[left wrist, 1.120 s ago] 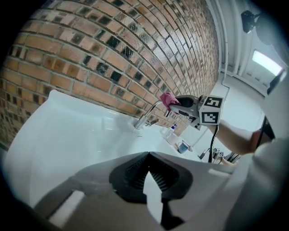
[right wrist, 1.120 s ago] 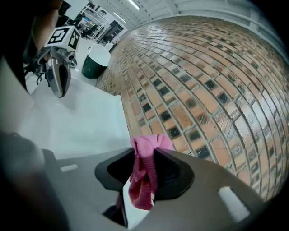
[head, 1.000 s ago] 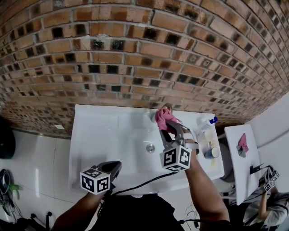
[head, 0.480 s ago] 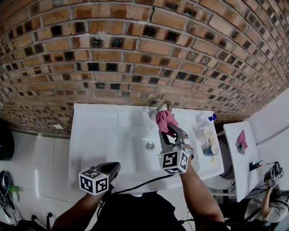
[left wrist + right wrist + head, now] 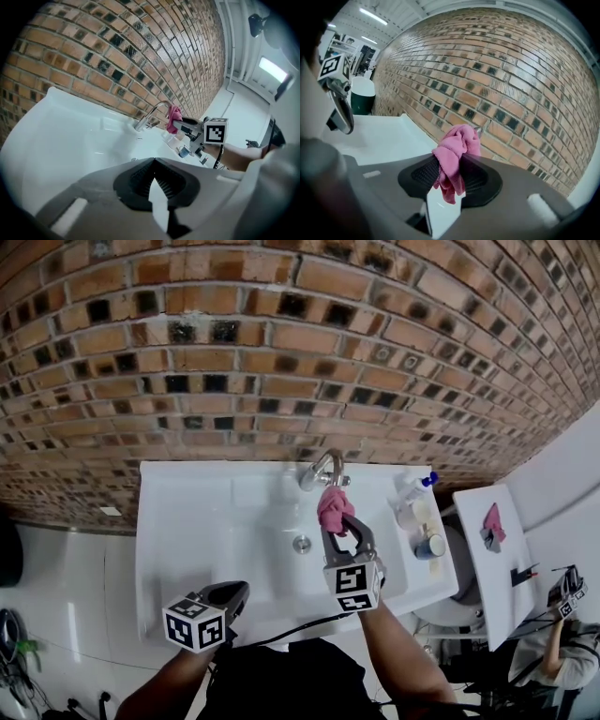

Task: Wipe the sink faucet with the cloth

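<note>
Right gripper clamps cloth just below faucet, mid-frame; left gripper closed, empty. Wiping underway, I judge; next, press cloth onto faucet.

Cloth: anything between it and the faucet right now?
Nothing visible. The cloth, clamped in the right gripper, is right at the faucet; contact can't be confirmed. The bottles stand to the right on the sink rim, and the left gripper sits shut at the front edge.
</note>
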### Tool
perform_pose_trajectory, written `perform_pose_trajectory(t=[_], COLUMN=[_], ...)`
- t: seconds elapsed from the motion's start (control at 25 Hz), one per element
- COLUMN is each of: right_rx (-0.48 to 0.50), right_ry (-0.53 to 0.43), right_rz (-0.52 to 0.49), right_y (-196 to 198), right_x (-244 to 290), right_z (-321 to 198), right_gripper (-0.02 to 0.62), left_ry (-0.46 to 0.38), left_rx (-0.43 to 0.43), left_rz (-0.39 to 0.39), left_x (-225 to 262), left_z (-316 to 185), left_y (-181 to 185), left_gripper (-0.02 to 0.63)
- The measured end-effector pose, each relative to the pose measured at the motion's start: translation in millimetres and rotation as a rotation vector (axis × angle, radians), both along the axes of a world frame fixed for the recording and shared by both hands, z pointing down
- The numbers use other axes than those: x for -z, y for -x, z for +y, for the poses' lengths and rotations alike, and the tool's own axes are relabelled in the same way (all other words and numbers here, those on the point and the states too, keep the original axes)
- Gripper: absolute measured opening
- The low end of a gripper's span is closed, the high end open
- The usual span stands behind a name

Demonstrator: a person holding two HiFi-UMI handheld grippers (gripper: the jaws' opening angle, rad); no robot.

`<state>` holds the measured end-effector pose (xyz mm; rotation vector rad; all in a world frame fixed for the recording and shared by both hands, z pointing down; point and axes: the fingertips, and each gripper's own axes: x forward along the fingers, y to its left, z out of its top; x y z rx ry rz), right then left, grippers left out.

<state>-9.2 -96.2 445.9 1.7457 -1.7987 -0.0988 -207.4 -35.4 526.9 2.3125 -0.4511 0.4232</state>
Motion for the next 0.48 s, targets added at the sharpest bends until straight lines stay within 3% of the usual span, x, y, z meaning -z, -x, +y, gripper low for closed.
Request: perform_pose_trajectory(t=[0.24, 0.48], right_rx=[-0.017, -0.026], right_ry=[0.026, 0.084], right_rz=[-0.097, -0.212], right_y=[-1, -3], right_x=[-10, -26], right_z=[3, 11], right_gripper=[0.138, 0.138], left_ry=[-0.021, -0.031], left_rx=[-0.012, -0.012], left_rz=[-0.031, -0.013], left_x=[-11, -4], left_z=[0, 7], left_y=[-1, -11], left_gripper=[0.006, 0.006])
